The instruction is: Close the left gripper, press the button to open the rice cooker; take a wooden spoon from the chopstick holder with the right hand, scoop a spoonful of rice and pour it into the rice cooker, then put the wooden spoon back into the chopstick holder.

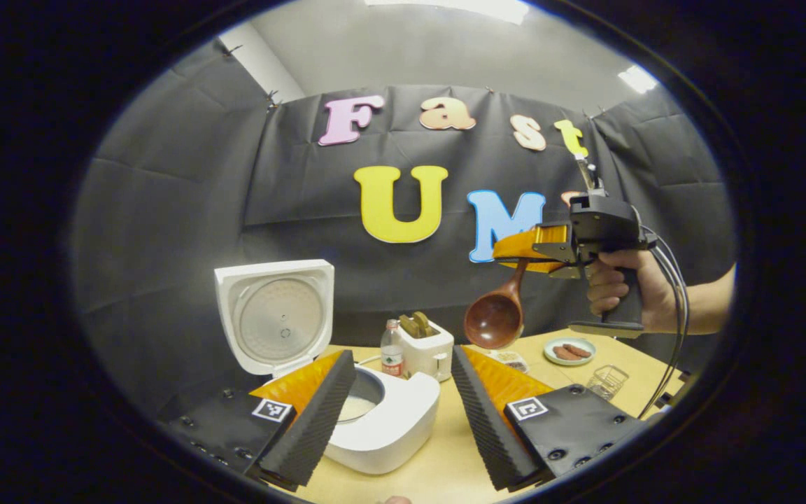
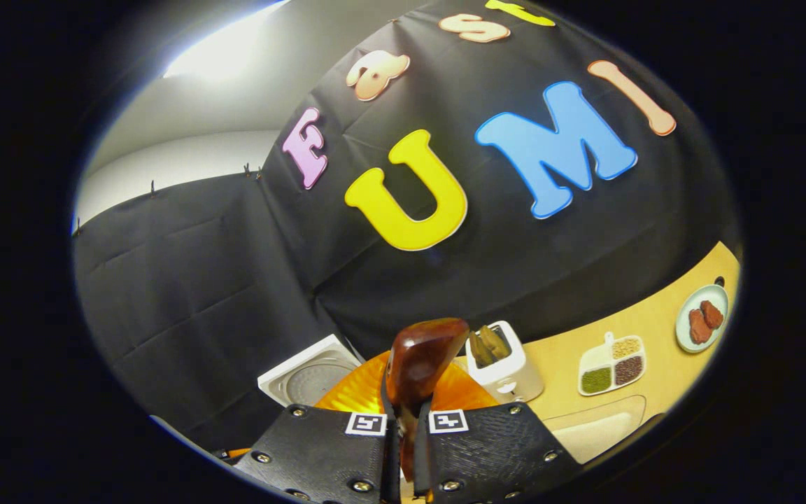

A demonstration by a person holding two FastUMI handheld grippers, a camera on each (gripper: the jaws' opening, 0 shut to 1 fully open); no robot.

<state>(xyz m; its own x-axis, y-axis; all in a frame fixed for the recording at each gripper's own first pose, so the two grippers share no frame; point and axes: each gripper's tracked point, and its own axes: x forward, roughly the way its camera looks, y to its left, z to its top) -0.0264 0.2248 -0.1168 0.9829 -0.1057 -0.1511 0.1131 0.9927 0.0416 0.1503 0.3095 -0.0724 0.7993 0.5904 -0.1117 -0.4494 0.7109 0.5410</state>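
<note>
Lid of the white rice cooker (image 1: 375,420) stands open; your right gripper (image 2: 406,427) clamps the dark wooden spoon (image 1: 494,318) above-right of it. Left gripper (image 1: 396,406) gapes wide. Scooping, pouring, returning remain.

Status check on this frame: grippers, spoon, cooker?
Right gripper shut on spoon, held in the air. Left gripper open, empty. Cooker lid up. Nothing blocking.
</note>
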